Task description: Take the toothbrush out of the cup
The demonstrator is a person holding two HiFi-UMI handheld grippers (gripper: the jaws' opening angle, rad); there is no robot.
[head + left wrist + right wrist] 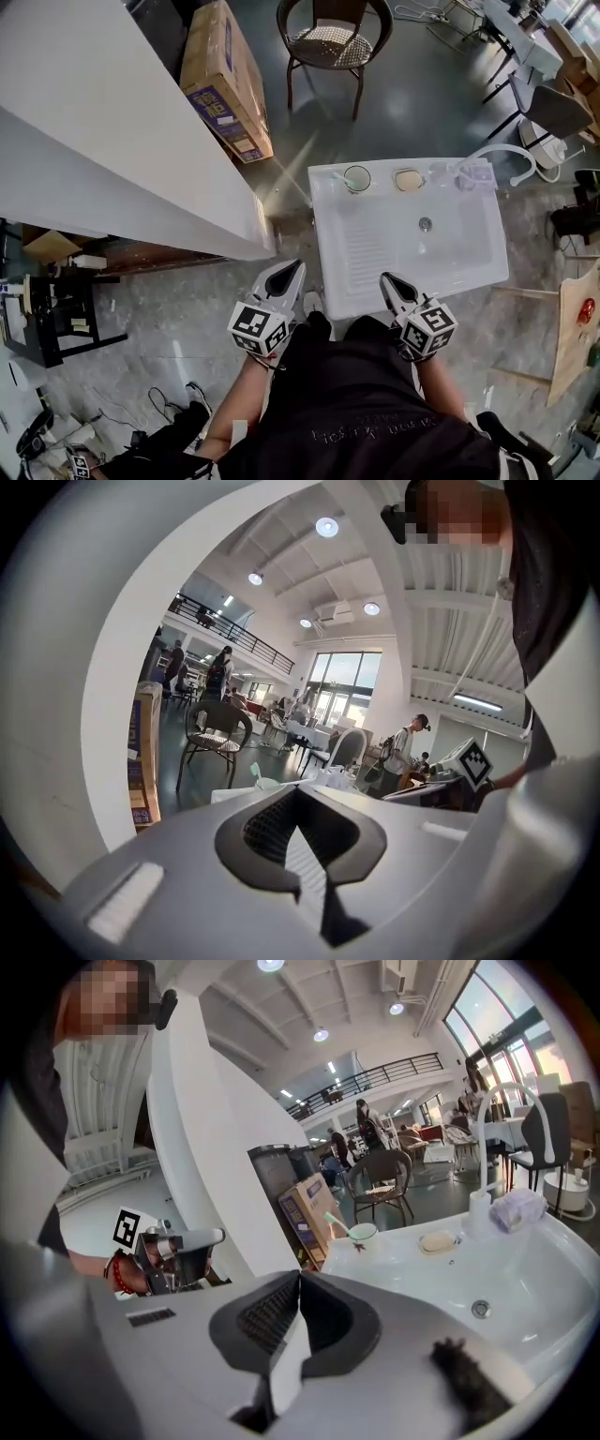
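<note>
Left gripper point(289, 274): I saw its jaws closed tip to tip in its own view, with nothing between them. It was beside the sink's near left corner.
Right gripper point(389, 284): its jaws were likewise pressed together and empty, and it was over the sink's near edge.
Sink point(375, 253): white, with a ribbed slope on the left of the basin.
Cup point(356, 178): it stood upright at the left end of the sink's back ledge, well apart from both grippers.
Toothbrush point(336, 1222): it was in the cup, leaning left, with its pale green end above the rim (I saw this best from the right gripper view).
Soap point(408, 179): it lay on the ledge just right of the cup.
Faucet point(506, 155): white and curved, at the ledge's right end.
Beyond the sink: a box point(225, 80) lay on the floor to the left, and a chair point(330, 42) stood behind it.
</note>
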